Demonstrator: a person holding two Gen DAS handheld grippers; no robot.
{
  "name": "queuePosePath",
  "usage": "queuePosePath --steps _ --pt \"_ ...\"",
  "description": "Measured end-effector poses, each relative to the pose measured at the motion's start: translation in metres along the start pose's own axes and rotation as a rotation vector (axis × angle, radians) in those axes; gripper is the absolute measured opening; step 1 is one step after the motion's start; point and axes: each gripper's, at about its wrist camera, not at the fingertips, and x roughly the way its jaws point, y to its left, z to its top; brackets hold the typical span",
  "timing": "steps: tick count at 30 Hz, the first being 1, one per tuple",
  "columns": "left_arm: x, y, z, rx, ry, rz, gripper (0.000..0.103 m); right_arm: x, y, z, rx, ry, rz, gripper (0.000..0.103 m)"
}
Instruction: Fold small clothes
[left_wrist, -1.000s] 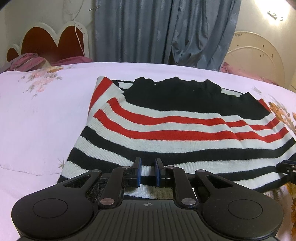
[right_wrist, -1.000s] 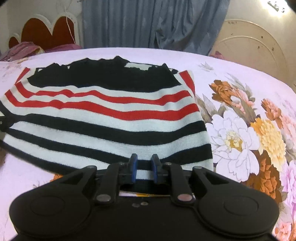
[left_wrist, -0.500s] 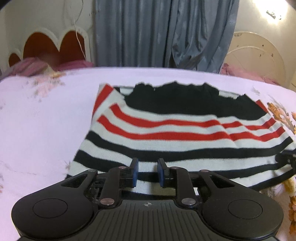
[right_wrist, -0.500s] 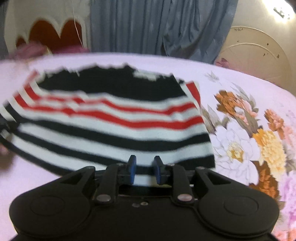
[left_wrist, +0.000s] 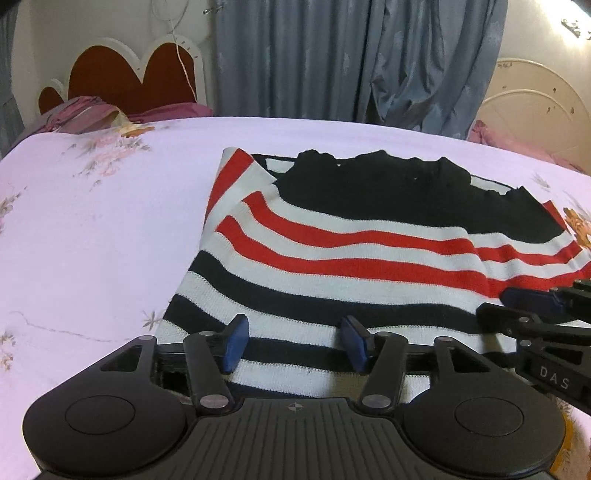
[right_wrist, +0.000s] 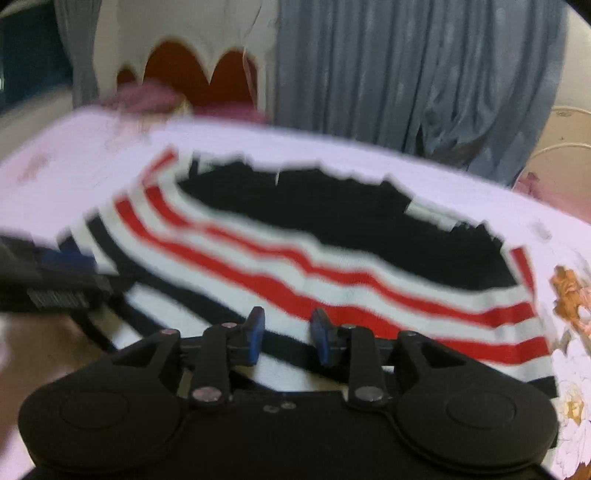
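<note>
Sweater (left_wrist: 354, 258): striped knit, flat on bed (left_wrist: 92, 221), frame centre; sides look folded in, so prob. laid out for next fold.
L gripper (left_wrist: 293, 343): bottom centre, fingers spread wide over near hem, pinching nothing; likely just let go.
R gripper (right_wrist: 288, 336): fingers apart, nothing held, above hem; view blurred.
Curtain (left_wrist: 332, 55): top of frame, backdrop only.

The striped sweater (left_wrist: 332, 266) is ribbed knit cloth, matt, its weave showing. Under it, the bed (left_wrist: 92, 229) wears a smooth printed cotton-like sheet. Behind the sweater hangs a soft, matt cloth curtain (left_wrist: 351, 59). The left gripper (left_wrist: 293, 345) is matt black plastic with bright metal pivot pins.
</note>
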Motion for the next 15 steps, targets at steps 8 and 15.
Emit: queuePosePath --steps 8,15 --pt "-0.004 0.000 0.002 -0.012 0.048 -0.020 0.087 0.003 0.003 -0.005 0.000 -0.015 -0.009 0.029" --pt "-0.015 0.004 -0.006 0.016 0.103 -0.087 0.094 0.001 0.010 -0.005 -0.015 -0.001 -0.049 0.029"
